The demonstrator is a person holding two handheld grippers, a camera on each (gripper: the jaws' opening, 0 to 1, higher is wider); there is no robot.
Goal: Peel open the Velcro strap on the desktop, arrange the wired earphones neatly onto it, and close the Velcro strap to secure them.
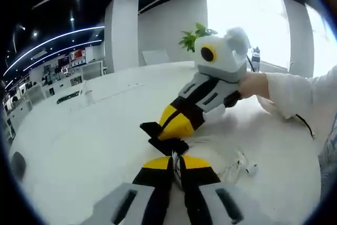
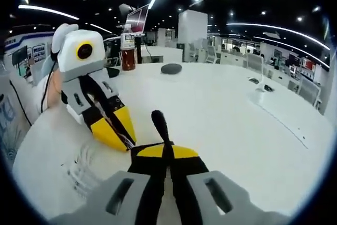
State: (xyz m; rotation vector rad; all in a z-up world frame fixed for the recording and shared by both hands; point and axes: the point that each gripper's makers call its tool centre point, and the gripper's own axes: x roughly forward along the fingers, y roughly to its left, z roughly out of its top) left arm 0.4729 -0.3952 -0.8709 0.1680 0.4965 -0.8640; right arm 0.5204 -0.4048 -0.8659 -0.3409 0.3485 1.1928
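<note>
The black Velcro strap (image 1: 164, 139) lies on the white desktop (image 1: 89, 146) between the two grippers. My left gripper (image 1: 176, 159) is shut on the strap's near end. My right gripper (image 1: 174, 125) comes in from the right, held by a hand, and its yellow-tipped jaws are shut on the other part, with a strap end poking out to the left. In the right gripper view my right gripper (image 2: 167, 148) is shut, and the strap (image 2: 159, 122) sticks out past its tips. The left gripper (image 2: 120, 130) leans in from the left. The white wired earphones (image 1: 239, 168) lie loose beside the jaws, and their wires (image 2: 79, 172) show at lower left.
A bottle of brown drink (image 2: 128, 51) and a dark round object (image 2: 171, 68) stand at the far side of the desk. A green plant (image 1: 192, 38) is behind the right gripper. A person's hand (image 1: 257, 84) and white sleeve (image 1: 303, 96) reach in, and a black cable (image 1: 305, 125) trails under the sleeve.
</note>
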